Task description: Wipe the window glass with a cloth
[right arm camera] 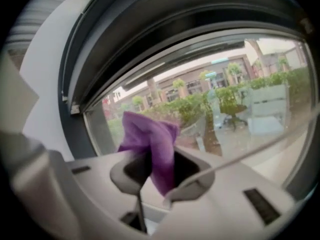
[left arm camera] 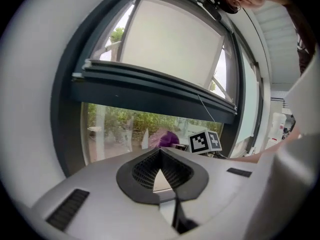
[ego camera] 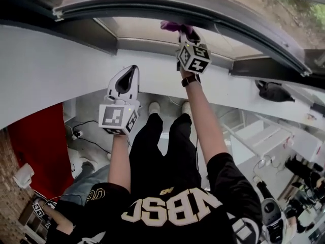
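You had two grippers and one cloth (right arm camera: pixel 150 144): crumpled, purple, pinched in your right gripper (right arm camera: pixel 156 170) at the window glass (right arm camera: pixel 240 104). Your left gripper (left arm camera: pixel 160 153) sat lower, jaws together on nothing.

We wear: black short-sleeved jersey (ego camera: pixel 172 215), white lettering; black trousers (ego camera: pixel 162 146); pale shoes (ego camera: pixel 154 107); dark wristwatch (ego camera: pixel 190 80). Our white left tongs (ego camera: pixel 131 71), right tongs (ego camera: pixel 188 33): black-and-white marker cube each.

Left gripper (left arm camera: pixel 160 152) jaws meet at the tips (nothing between); beyond, purple cloth (left arm camera: pixel 168 138) at window glass (left arm camera: pixel 117 129).
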